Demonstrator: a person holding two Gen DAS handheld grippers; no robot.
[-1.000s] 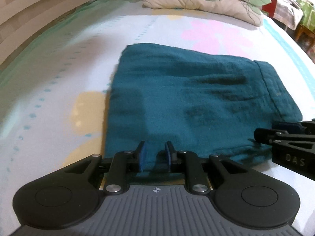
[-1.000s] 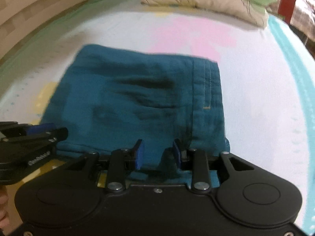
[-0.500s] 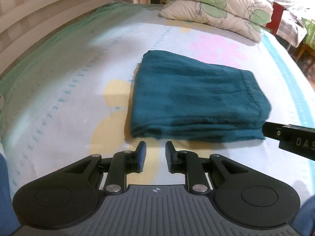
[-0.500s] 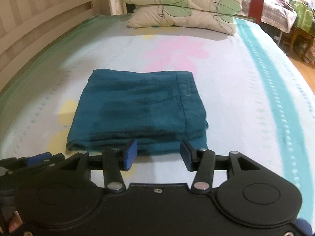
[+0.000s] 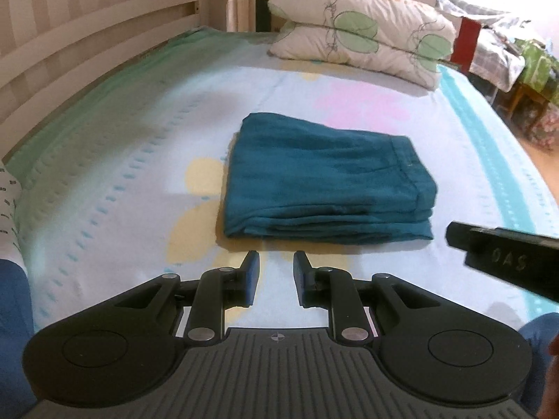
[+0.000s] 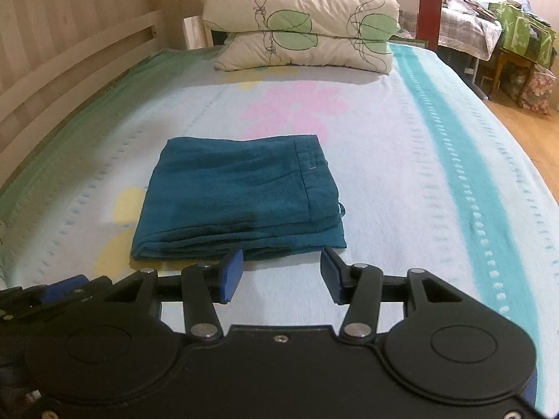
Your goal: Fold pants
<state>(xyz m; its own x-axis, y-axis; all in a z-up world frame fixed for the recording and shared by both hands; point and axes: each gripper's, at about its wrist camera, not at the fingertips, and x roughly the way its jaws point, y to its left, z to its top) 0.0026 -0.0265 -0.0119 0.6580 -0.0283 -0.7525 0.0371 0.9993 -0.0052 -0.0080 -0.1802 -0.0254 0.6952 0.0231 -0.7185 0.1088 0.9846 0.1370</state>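
Since the soft teal cloth pants (image 5: 325, 181) already lie as a flat, stacked square on the pale flowery bed sheet (image 5: 115, 174), the best thing now is to leave them alone and lift away without bumping the layered front edge. Seen from the left wrist, the black left gripper (image 5: 276, 272) is released, empty, just short of that edge. Seen from the right wrist, the black right gripper (image 6: 281, 272) with blue pads is spread wide, empty too. Behind sit two puffy leaf-print pillows (image 6: 300, 31), stacked.
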